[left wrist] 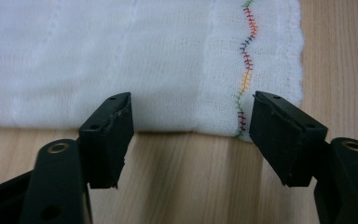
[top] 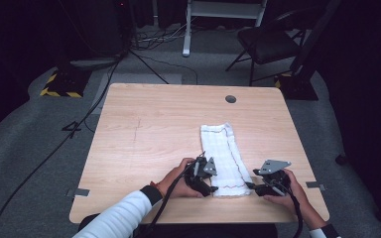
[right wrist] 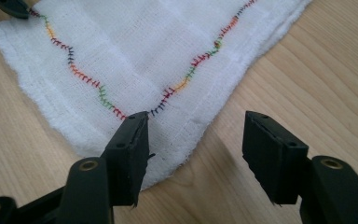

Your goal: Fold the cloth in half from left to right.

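A white folded cloth [top: 223, 153] with a wavy multicoloured stitch line lies flat on the wooden table [top: 149, 134], its long side running away from me. My left gripper [top: 209, 186] sits at the cloth's near left corner. It is open, its jaws over the folded edge of the cloth [left wrist: 168, 70] with nothing held between them [left wrist: 191, 126]. My right gripper [top: 252, 186] is at the near right corner, also open [right wrist: 193, 149]. Its left jaw rests over the corner of the cloth [right wrist: 135, 56] and its right jaw hangs over bare wood.
A round grey grommet [top: 230, 98] sits near the table's far edge. Beyond the table stand a black chair [top: 270, 42], a white frame leg [top: 187, 29] and floor cables [top: 69, 129]. Bare wood stretches left of the cloth.
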A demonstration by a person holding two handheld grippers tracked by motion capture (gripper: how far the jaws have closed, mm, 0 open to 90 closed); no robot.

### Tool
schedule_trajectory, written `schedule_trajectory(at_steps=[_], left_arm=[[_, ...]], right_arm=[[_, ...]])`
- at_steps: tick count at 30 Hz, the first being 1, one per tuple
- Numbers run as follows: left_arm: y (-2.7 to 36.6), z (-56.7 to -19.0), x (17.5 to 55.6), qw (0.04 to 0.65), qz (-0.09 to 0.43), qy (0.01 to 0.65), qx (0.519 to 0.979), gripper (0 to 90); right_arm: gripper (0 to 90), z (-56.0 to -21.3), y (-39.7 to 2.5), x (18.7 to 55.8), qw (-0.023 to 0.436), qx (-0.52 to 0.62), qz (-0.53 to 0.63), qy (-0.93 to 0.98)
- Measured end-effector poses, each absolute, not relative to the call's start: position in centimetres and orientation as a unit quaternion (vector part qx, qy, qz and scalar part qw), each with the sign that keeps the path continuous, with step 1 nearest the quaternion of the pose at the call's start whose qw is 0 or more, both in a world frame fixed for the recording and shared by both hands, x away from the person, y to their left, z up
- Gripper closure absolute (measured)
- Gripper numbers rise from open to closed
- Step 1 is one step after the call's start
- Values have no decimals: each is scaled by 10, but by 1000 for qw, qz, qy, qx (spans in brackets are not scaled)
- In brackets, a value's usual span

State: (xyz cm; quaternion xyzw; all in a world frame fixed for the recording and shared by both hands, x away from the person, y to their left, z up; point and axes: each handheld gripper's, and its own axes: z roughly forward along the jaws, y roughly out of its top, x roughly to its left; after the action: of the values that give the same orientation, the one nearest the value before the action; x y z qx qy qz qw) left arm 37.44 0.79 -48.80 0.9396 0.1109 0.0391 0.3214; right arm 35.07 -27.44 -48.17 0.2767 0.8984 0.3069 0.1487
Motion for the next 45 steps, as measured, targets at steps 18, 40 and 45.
schedule_trajectory(at_steps=[18, 40, 45], left_arm=[[32, -475, 368, 377, 44, 136, 915, 269], [35, -487, 349, 324, 56, 134, 935, 264], [42, -475, 363, 347, 50, 146, 925, 220]], right_arm=[[434, -483, -254, 337, 146, 265, 302, 904], [339, -480, -242, 324, 106, 243, 314, 911], [333, -465, -249, 333, 120, 253, 340, 898]])
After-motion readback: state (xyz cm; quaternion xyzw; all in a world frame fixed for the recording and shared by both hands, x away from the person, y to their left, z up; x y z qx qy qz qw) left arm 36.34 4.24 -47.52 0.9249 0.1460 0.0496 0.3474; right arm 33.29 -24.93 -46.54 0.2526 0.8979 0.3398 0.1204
